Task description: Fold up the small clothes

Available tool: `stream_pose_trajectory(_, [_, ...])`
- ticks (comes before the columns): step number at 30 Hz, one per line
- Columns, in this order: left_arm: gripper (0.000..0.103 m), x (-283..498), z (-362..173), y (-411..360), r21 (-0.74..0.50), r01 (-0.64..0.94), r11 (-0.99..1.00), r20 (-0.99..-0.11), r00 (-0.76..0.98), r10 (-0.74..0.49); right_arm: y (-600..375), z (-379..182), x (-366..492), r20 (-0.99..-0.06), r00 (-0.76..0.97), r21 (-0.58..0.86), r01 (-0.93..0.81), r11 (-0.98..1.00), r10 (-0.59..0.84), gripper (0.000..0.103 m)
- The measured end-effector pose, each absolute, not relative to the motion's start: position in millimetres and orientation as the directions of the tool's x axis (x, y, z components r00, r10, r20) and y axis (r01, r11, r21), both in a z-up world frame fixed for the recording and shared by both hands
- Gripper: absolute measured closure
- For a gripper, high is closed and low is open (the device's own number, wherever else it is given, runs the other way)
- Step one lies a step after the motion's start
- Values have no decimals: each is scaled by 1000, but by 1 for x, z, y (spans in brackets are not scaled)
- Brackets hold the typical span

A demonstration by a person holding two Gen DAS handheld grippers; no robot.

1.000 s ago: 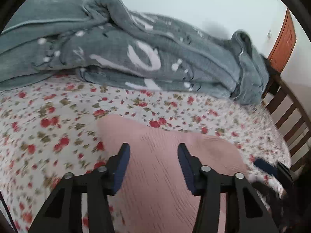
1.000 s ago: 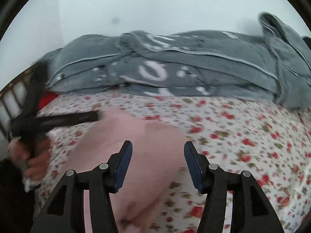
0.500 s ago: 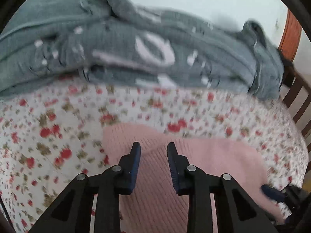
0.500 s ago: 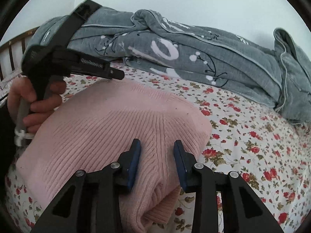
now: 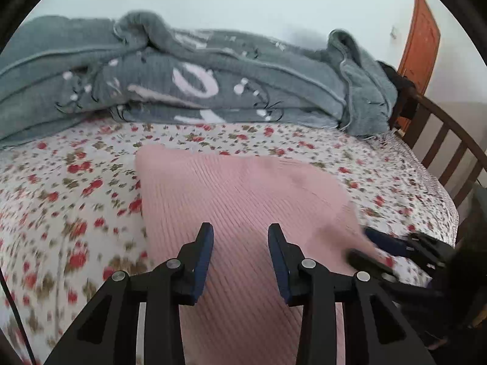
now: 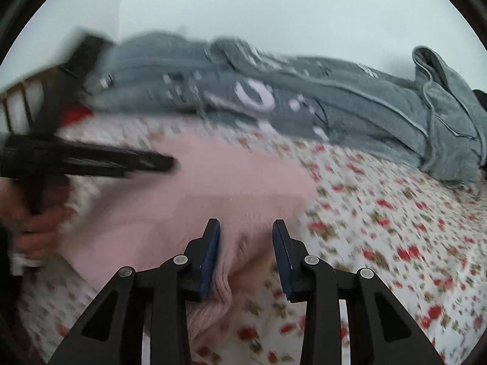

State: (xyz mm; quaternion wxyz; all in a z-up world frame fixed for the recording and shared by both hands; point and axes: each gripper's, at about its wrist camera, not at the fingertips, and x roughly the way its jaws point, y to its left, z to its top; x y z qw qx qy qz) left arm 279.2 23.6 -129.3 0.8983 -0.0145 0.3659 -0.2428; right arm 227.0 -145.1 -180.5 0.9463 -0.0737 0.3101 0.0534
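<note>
Left tongs [image 5: 240, 258] opening, partly apart above the pink knit garment [image 5: 243, 200], gripping nothing. Right tongs [image 6: 246, 252] partly apart over its bunched edge, pads not pressing. Garment lies flat on the floral bed [image 5: 76, 188], likely for smoothing between folds.

A pink ribbed sweater [image 6: 213, 188] lies on the floral bedsheet [image 6: 395, 228]. The right tool [image 6: 246, 243] stands over its near edge, jaws apart, with a bunched fold between them; whether the pads press it is unclear. The left tool [image 6: 164, 162], blurred, reaches over the sweater from the left, gripped by a hand [image 6: 39, 228]. A grey blanket [image 6: 304, 100] lies behind.
</note>
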Motion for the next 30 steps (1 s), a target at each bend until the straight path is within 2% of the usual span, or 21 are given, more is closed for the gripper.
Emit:
stream_pose_trajectory(3, [62,253,-127,25,-198,423,884,-637,630,-444,-148,-174,219,-586,809,-82,-129,988,57,69])
stream_pose_trajectory(6, [61,236,-137,17,-92,408,909,-647,669,-366,-149,-157,204,-529,843,-24,-126,992,94,69])
stream_pose_trajectory(9, [60,227,-150,13,-47,372,927,-646,696,-312,-143,-154,197,-513,850,-23,-156,987,122,69])
stream_pose_trajectory(14, [60,223,-152,15,-50,354,934,-633,712,-304,-147,-169,201,-539,829,28,-159,987,149,69])
stream_pose_trajectory(17, [59,218,-156,13,-27,344,939,-620,731,-285,-156,-189,217,-617,770,79,-142,987,161,69])
stream_pose_trajectory(19, [59,212,-156,9,5,332,943,-612,747,-259,-166,-182,217,-613,765,142,-136,980,195,68])
stream_pose_trajectory(21, [59,205,-154,7,25,328,944,-612,752,-245,-168,-175,212,-609,771,138,-126,982,184,68])
stream_pose_trajectory(25, [58,192,-145,20,-3,300,954,-602,761,-241,-168,-164,199,-590,792,99,-122,988,157,68])
stream_pose_trajectory(29, [58,188,-147,44,-97,249,964,-612,749,-255,-177,-163,194,-585,795,125,-108,986,161,68])
stream_pose_trajectory(30, [56,191,-154,48,-127,252,959,-637,720,-273,-179,-165,195,-588,791,140,-106,984,169,68])
